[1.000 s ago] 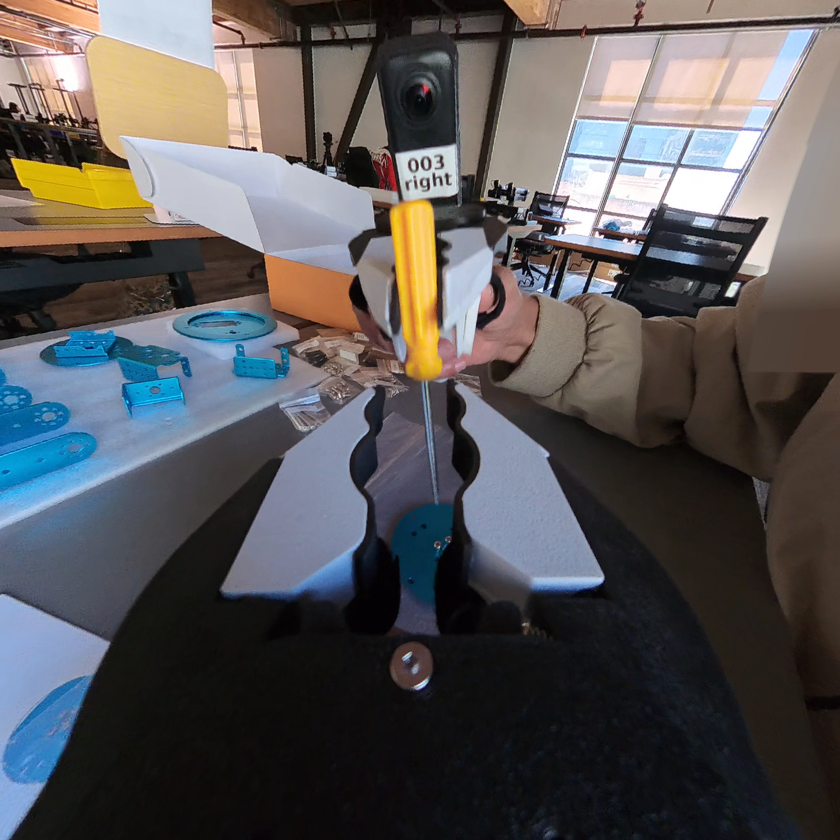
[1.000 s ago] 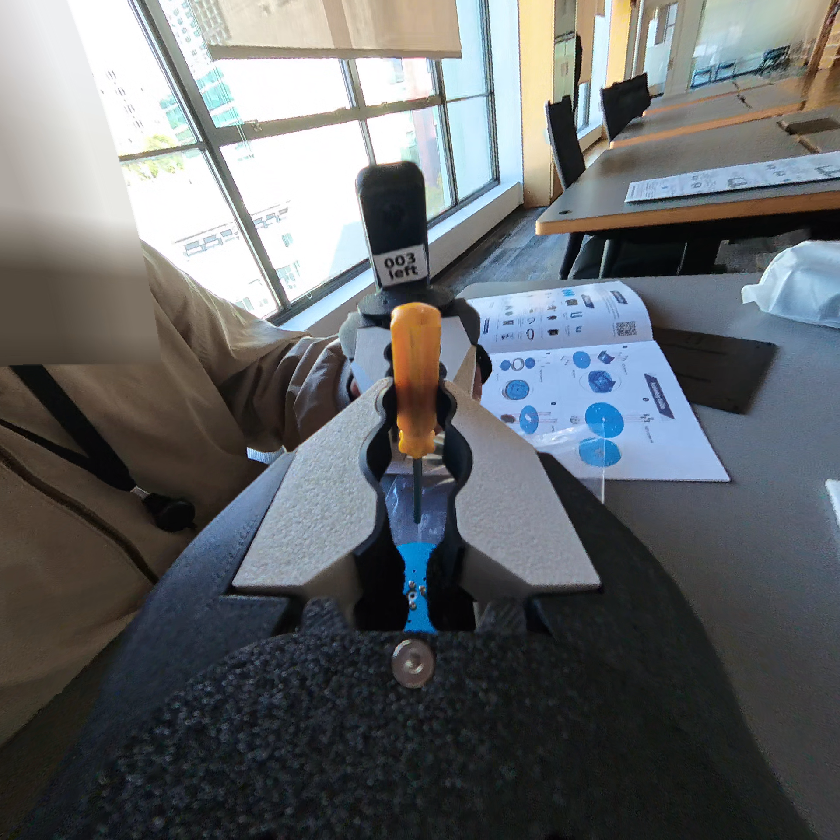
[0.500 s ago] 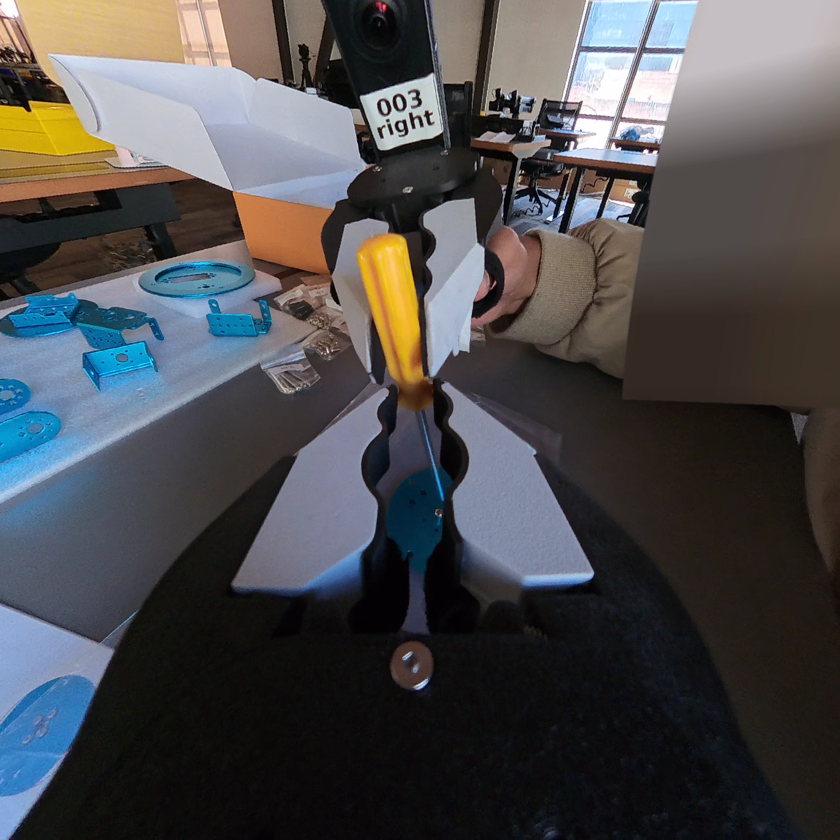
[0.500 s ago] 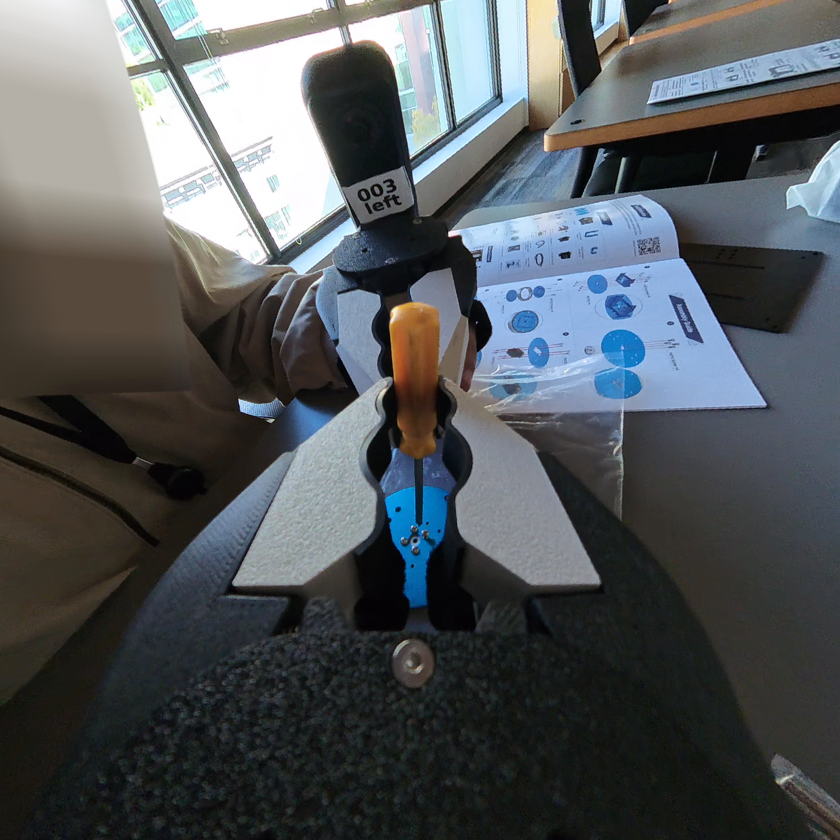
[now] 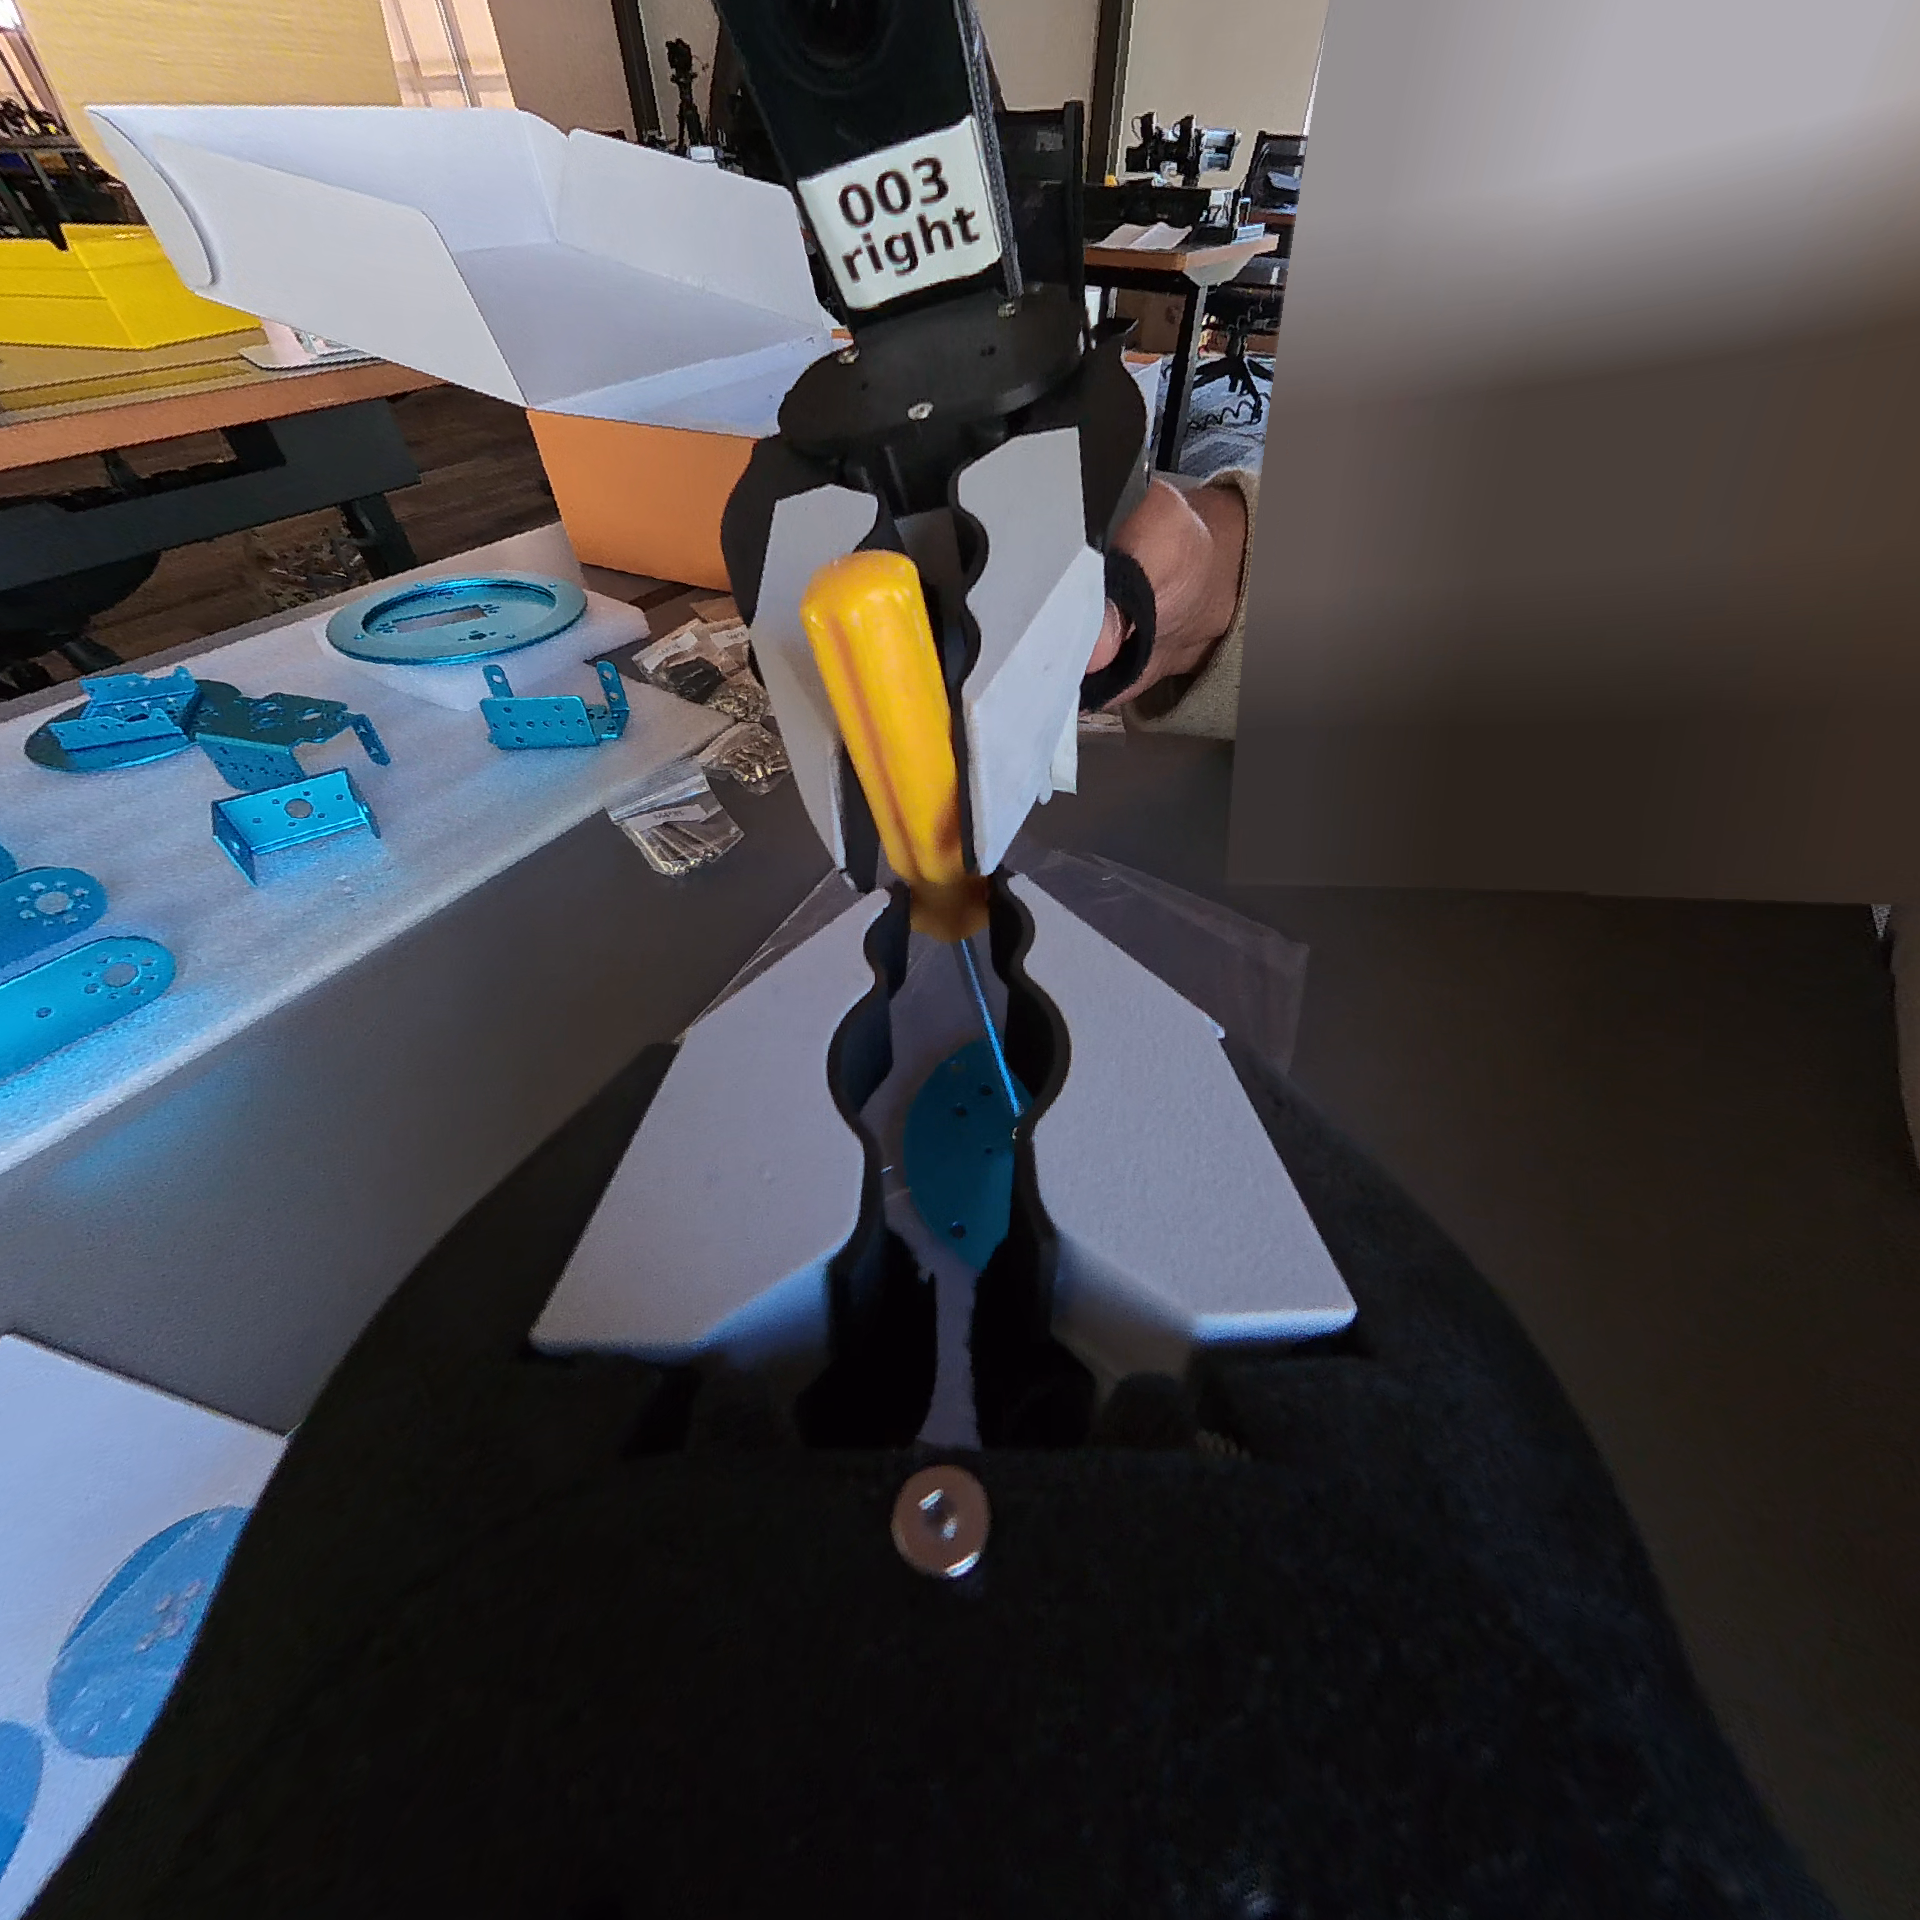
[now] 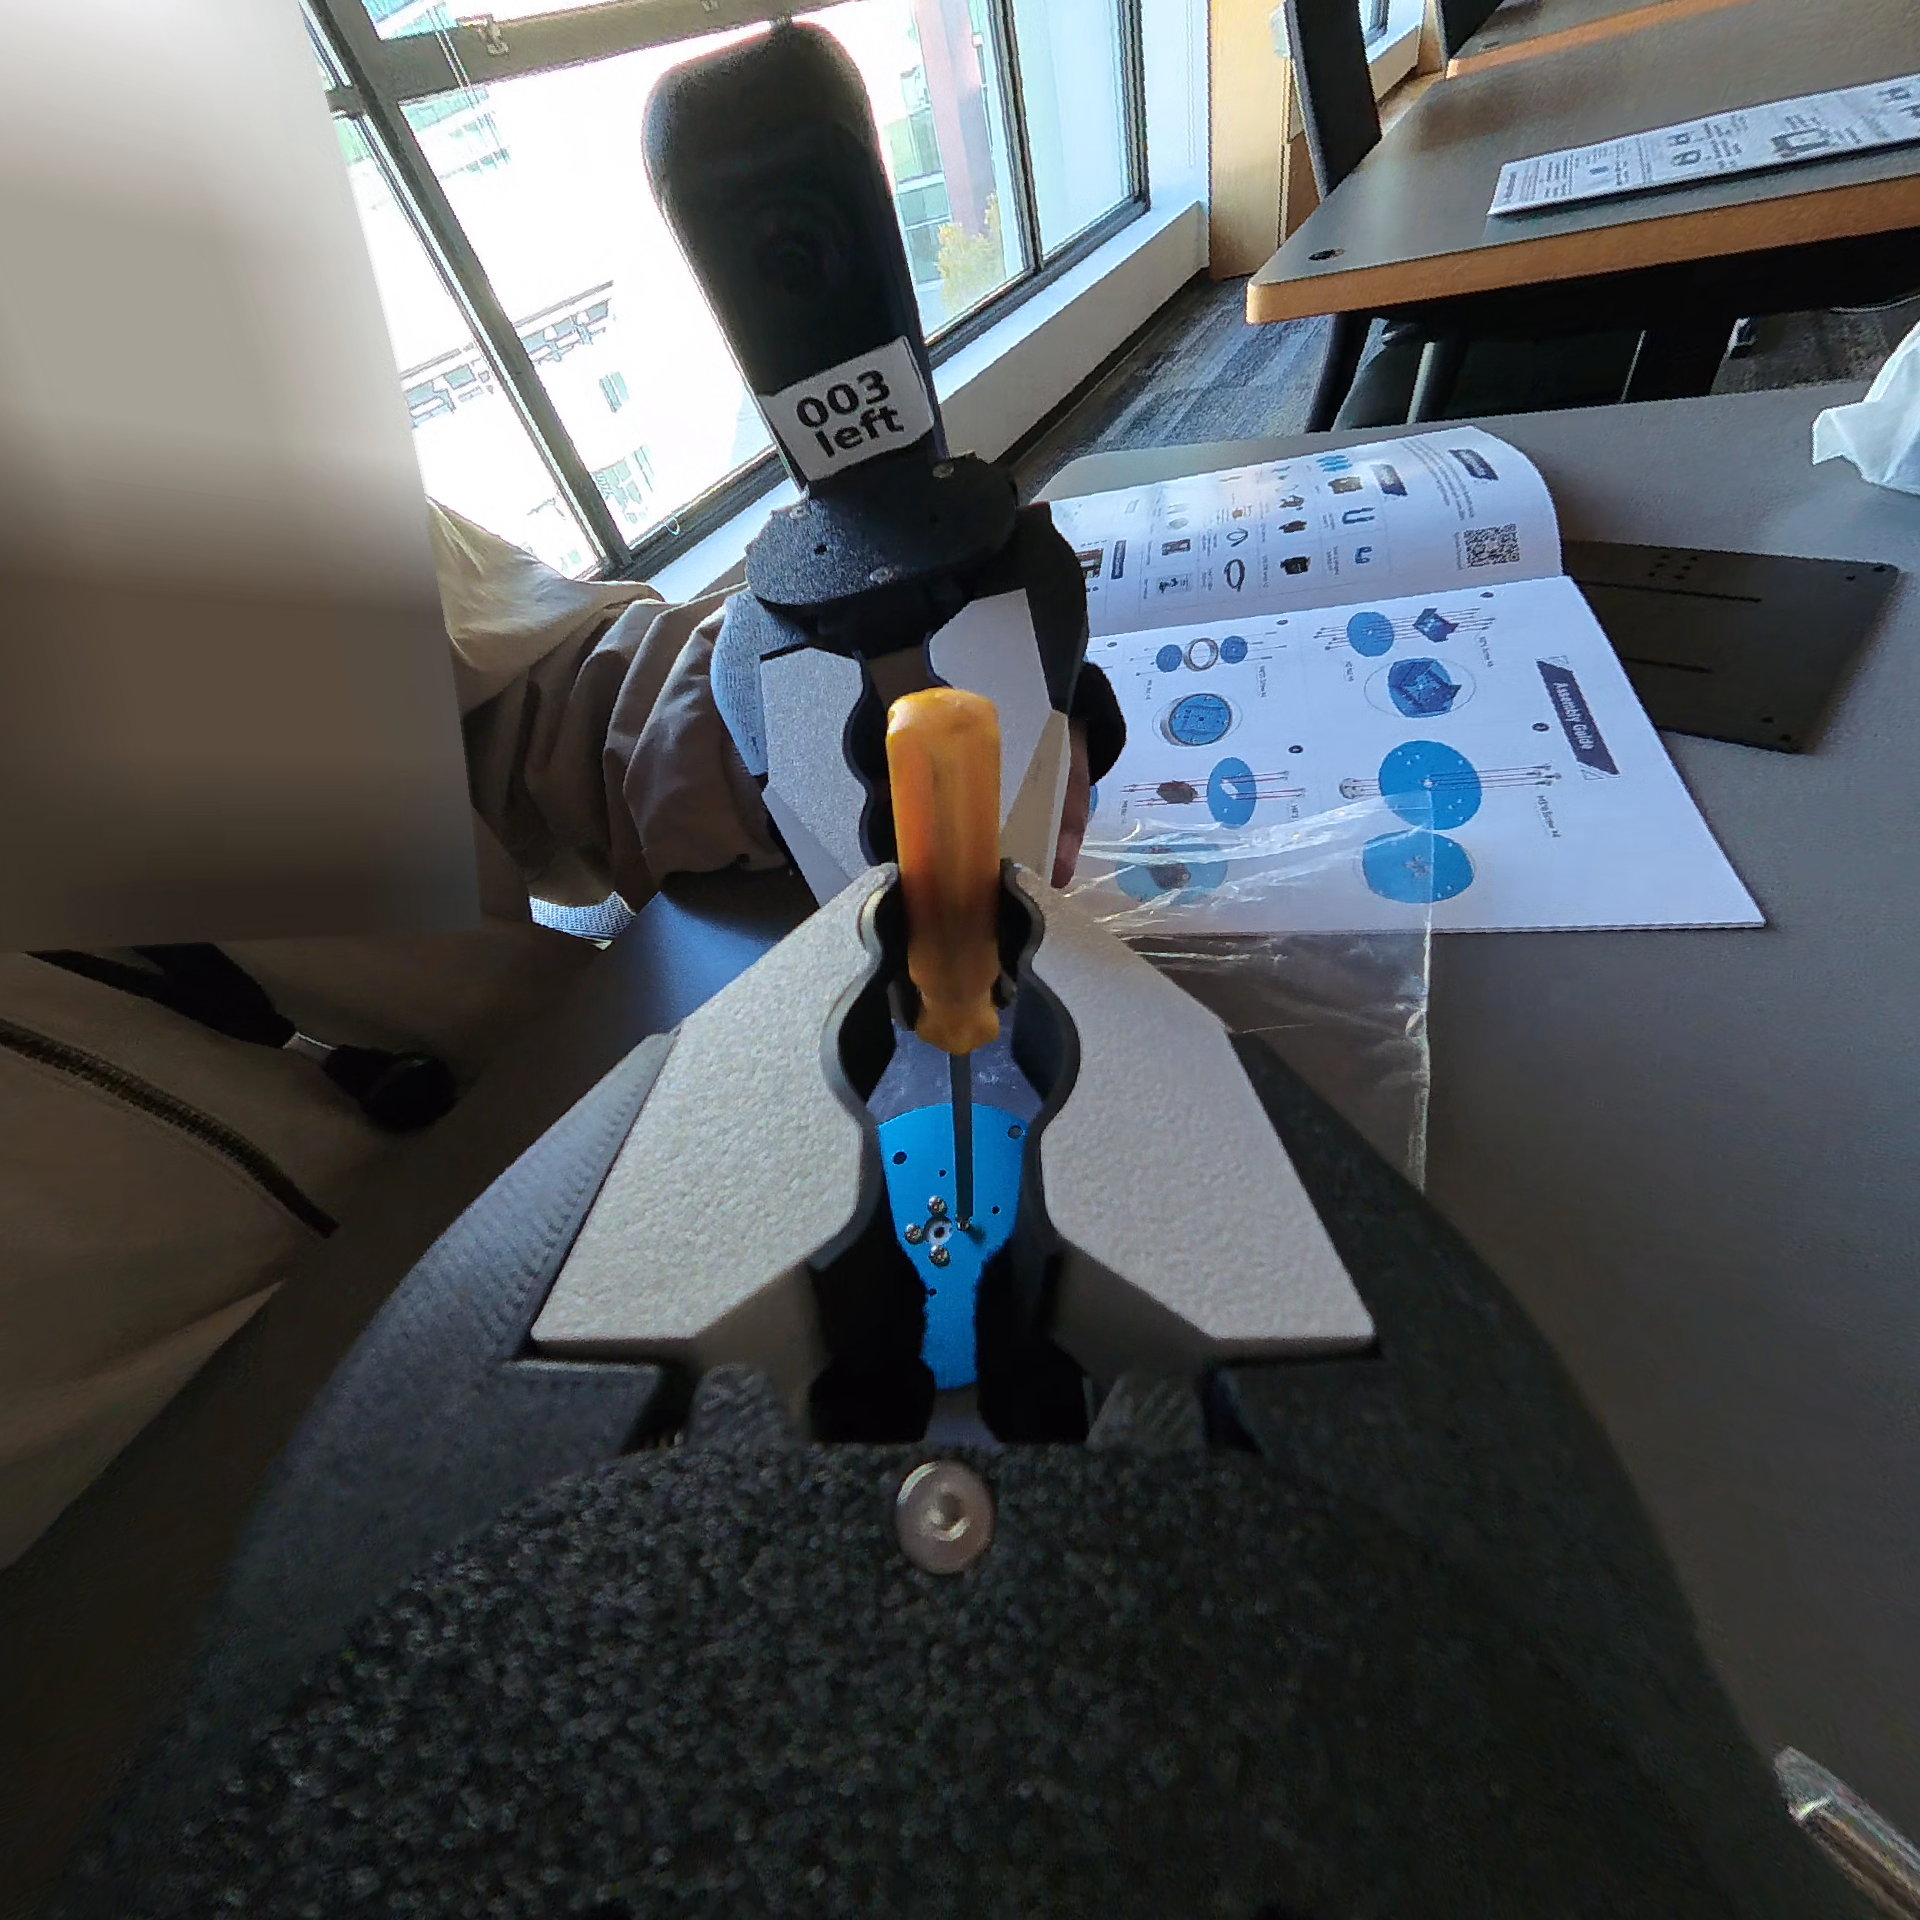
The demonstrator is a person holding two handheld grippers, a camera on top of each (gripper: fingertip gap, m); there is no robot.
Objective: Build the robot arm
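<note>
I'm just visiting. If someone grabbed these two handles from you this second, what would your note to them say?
Right gripper: shut on the yellow-handled screwdriver, shaft pointing down, tip at one of the small screws clustered in the middle of the blue disc.
Left gripper: opposite, fingers close together over the same disc; whether it grips anything cannot be told.
Nearby: open booklet and clear plastic bag beside the disc; blue brackets on a white foam sheet.
Several screws sit in the disc; how tight they are cannot be seen.
</note>
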